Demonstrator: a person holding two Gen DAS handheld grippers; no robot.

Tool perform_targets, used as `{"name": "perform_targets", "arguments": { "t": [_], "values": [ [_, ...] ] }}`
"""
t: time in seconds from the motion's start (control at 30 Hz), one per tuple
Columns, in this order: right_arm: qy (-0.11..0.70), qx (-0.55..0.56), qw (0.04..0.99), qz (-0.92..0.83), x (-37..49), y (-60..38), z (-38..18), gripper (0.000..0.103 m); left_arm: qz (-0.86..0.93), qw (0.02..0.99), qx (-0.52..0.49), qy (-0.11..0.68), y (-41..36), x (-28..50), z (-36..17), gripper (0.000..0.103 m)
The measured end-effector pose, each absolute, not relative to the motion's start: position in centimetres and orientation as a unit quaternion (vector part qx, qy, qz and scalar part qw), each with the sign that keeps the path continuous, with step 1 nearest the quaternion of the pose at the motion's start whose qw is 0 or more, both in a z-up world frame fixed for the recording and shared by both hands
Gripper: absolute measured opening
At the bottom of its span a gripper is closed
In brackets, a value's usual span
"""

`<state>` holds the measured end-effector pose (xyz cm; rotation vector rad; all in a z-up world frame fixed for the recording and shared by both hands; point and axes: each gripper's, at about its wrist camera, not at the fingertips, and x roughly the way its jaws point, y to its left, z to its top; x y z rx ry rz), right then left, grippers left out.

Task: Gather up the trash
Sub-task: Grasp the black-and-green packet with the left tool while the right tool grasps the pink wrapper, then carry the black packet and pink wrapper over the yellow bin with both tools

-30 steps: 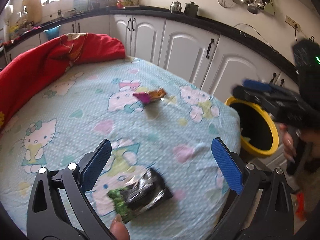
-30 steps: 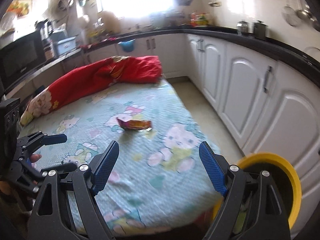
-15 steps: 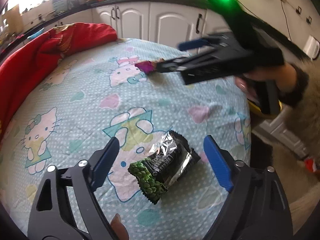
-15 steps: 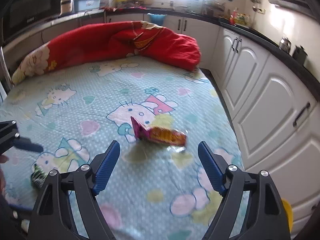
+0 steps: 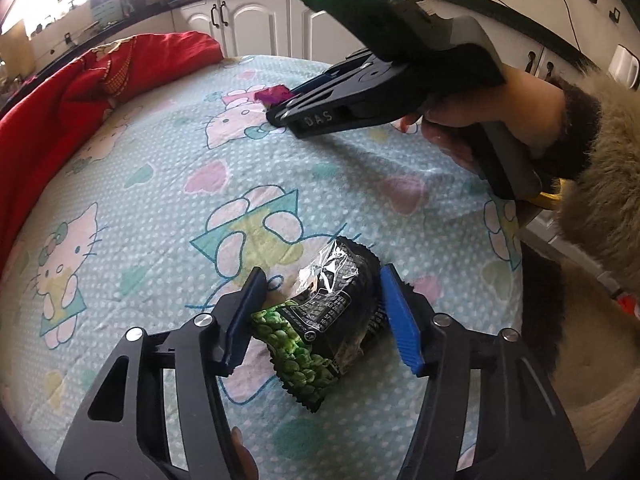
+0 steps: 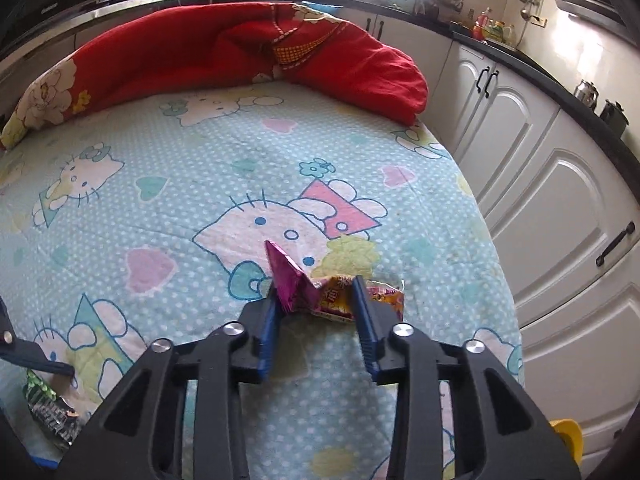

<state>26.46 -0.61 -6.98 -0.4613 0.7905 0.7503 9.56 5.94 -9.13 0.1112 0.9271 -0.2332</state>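
Note:
A black and green snack packet (image 5: 320, 312) lies on the Hello Kitty sheet (image 5: 140, 200). My left gripper (image 5: 324, 316) straddles it, its blue pads on both sides, the jaws closed in to the packet's edges. A purple and orange wrapper (image 6: 320, 292) lies further along the bed. My right gripper (image 6: 316, 312) is around it, with the jaws narrowed and touching its sides. In the left wrist view the right gripper (image 5: 288, 108) hides most of that wrapper (image 5: 272, 94). The green packet also shows in the right wrist view (image 6: 48, 412).
A red quilt (image 6: 240, 48) is bunched along the far side of the bed. White cabinets (image 6: 560, 200) run beside the bed on the right. A yellow bin rim (image 6: 568, 436) shows at the bed's corner.
Both grippers have come down over their wrappers and their jaws have narrowed from wide open to the wrappers' sides. The right gripper has moved forward to the purple wrapper.

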Motion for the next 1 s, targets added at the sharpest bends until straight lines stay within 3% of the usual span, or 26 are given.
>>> {"name": "perform_targets", "arguments": {
  "t": [0.13,0.27,0.47,1.0],
  "values": [
    [0.376,-0.194,0.832,0.358,25.6,-2.0,-7.0,0.019,-0.112,0.886,0.054,0.447,6.0,9.5,-9.1,0.042],
    [0.380,-0.169,0.835,0.361,24.6,-4.0,-7.0,0.018,-0.120,0.886,0.046,0.446,5.6,9.4,-9.0,0.023],
    [0.383,-0.131,0.840,0.361,22.6,-7.5,-6.9,0.018,-0.120,0.886,0.033,0.446,5.2,9.9,-8.9,0.017],
    [0.349,-0.067,0.872,0.338,20.1,-16.3,-3.4,0.018,-0.132,0.898,-0.007,0.419,1.8,13.5,-7.1,0.016]
  ]
}}
